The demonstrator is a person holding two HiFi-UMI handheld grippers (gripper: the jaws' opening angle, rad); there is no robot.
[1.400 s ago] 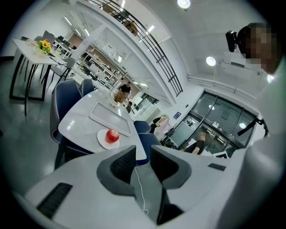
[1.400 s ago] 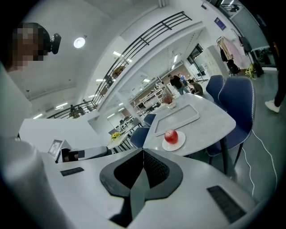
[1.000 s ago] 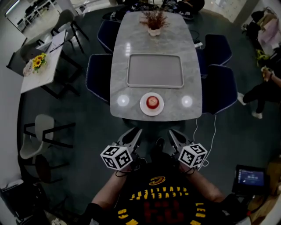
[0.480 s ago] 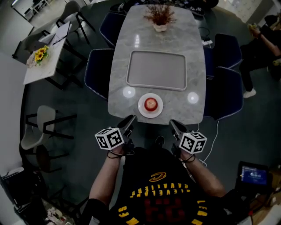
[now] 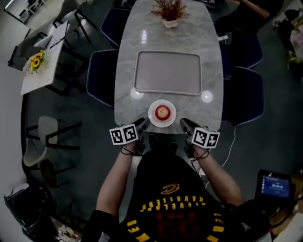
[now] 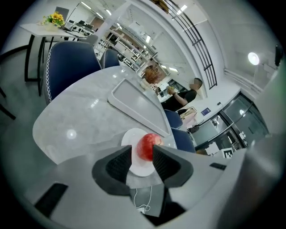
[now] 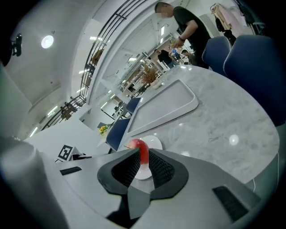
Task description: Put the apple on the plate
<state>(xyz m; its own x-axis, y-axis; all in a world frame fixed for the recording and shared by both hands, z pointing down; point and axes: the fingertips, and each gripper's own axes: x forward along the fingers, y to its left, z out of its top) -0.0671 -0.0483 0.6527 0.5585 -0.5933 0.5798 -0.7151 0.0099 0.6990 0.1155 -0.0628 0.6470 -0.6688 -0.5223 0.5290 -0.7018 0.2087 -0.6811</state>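
Note:
A red apple sits on a small white plate near the front edge of the marble table. My left gripper hangs at the table edge just left of the plate. Its jaws have just been opening and stand open with nothing between them. In the left gripper view the apple and plate lie just beyond the left gripper. My right gripper is at the edge right of the plate, open by a narrow gap. Through the right gripper I see the apple and plate.
A grey tray lies mid-table, a potted dried plant at the far end. Blue chairs flank the table. A side table with yellow flowers stands left. A person stands beyond the table.
Both grippers have moved forward from in front of my chest to the table's front edge, one on each side of the plate. The apple and plate have not moved.

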